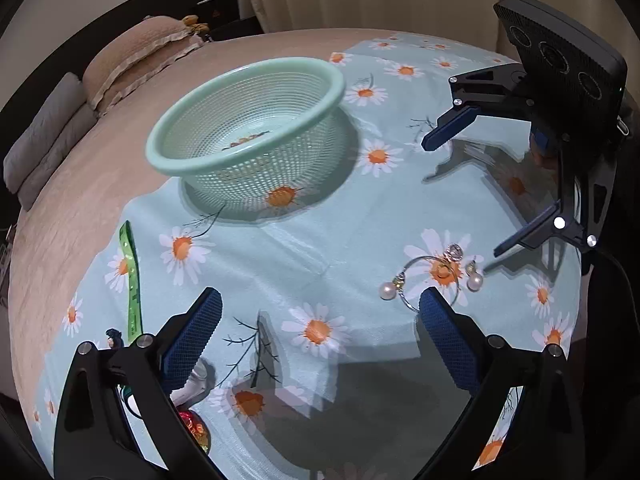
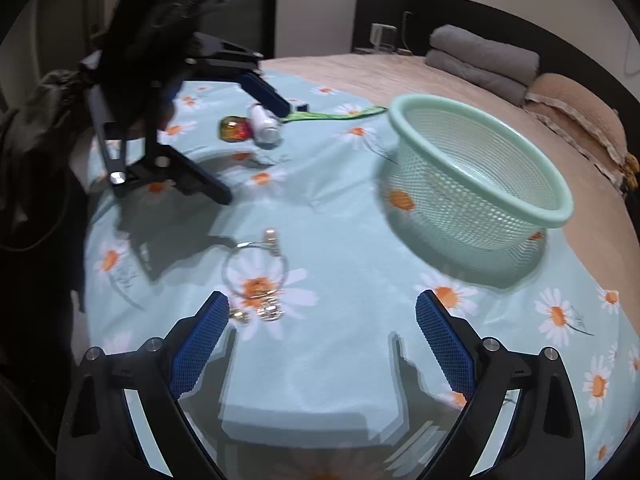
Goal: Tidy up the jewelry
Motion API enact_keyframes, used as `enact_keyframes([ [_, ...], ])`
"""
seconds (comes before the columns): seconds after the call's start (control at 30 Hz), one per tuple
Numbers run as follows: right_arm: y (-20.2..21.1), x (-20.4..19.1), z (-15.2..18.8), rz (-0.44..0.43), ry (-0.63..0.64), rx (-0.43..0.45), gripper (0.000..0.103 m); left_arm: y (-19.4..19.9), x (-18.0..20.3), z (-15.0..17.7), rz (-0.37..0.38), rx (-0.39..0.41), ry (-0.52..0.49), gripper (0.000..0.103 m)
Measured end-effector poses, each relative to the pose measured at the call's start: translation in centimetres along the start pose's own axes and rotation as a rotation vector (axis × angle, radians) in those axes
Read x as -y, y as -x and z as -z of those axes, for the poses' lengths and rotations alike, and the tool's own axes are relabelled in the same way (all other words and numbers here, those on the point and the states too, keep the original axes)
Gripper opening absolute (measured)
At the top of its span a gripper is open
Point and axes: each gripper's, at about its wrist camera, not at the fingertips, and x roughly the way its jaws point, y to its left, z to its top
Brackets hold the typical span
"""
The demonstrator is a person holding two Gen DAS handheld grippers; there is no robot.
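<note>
The left tool [image 1: 320,328] stood wide open over the pale blue cloth printed with white and orange daisies [image 1: 304,264], its blue ribbed fingers [image 1: 196,332] spread far apart and gripping nothing. The right tool [image 2: 322,334] was equally wide open and empty, hovering above the same cloth, which was spread on a bed with a tan cover [image 1: 92,184].

The jewelry lay in a small cluster on the cloth: a thin silver wire bangle [image 1: 430,280] resting over a daisy, a white pearl earring [image 1: 387,290] just beside its left edge, a second pearl earring [image 1: 474,278] close to its right edge, and a small sparkling silver ring [image 1: 454,252] at its far rim. In the left wrist view this cluster sat just beyond the left tool's right finger and near the lower finger of the right tool [image 1: 460,196]. In the right wrist view the bangle [image 2: 256,270] lay just ahead of the right tool's left finger.

A mint green plastic mesh basket [image 1: 248,136] stood upright on the cloth, well apart from the cluster; a beaded strand [image 1: 246,140] lay on its bottom. Nearer the left tool lay a bright green ribbon strip [image 1: 131,280], a red and gold shiny ornament [image 2: 236,129] and a small white cylindrical container [image 2: 266,125] on its side, the last two touching each other. Folded grey blankets [image 2: 484,60] rested at the bed's far end.
</note>
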Motion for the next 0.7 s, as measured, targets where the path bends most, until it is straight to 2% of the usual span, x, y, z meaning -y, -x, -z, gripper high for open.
enact_keyframes([
  [0.03, 0.3, -0.8, 0.4, -0.018, 0.025, 0.018, 0.089, -0.1, 0.6, 0.2, 0.005, 0.002, -0.029, 0.097],
  [0.1, 0.0, -2.0, 0.8, -0.002, 0.067, 0.020, 0.089, -0.5, 1.5, 0.5, -0.004, -0.018, -0.083, 0.097],
  [0.17, -0.5, -2.6, 1.0, -0.042, 0.048, 0.029, 0.088, -0.9, 2.1, 0.5, -0.005, -0.034, -0.116, 0.097],
  [0.23, -1.1, -3.5, 1.2, -0.105, 0.054, 0.016, 0.069, -1.1, 2.4, 0.6, 0.017, -0.038, -0.120, 0.096],
  [0.27, -1.5, -3.9, 1.2, -0.127, 0.077, -0.005, 0.056, -1.1, 2.5, 0.5, 0.025, -0.036, -0.120, 0.094],
  [0.33, -1.5, -4.4, 1.4, -0.130, 0.096, 0.001, 0.055, -0.9, 2.6, 0.5, 0.039, -0.010, -0.132, 0.090],
  [0.37, -1.4, -4.3, 1.4, -0.139, 0.089, 0.005, 0.052, -0.9, 2.7, 0.4, 0.044, 0.006, -0.142, 0.086],
  [0.47, -1.1, -3.6, 1.3, -0.162, 0.057, 0.020, 0.043, -1.0, 2.8, 0.2, 0.054, 0.033, -0.156, 0.084],
  [0.5, -1.2, -3.5, 1.3, -0.175, 0.052, 0.015, 0.039, -1.2, 2.8, 0.1, 0.060, 0.041, -0.160, 0.080],
  [0.57, -1.1, -3.8, 1.6, -0.184, 0.065, 0.004, 0.033, -1.8, 2.7, -0.2, 0.078, 0.026, -0.161, 0.072],
  [0.6, -1.1, -3.9, 1.7, -0.184, 0.080, 0.002, 0.026, -2.0, 2.5, -0.4, 0.104, 0.015, -0.145, 0.072],
  [0.63, -1.1, -4.0, 1.6, -0.170, 0.092, 0.003, 0.024, -2.3, 2.3, -0.5, 0.130, 0.002, -0.124, 0.071],
  [0.7, -1.4, -3.6, 1.5, -0.151, 0.079, -0.004, 0.015, -2.9, 1.9, -0.8, 0.164, -0.025, -0.089, 0.060],
])
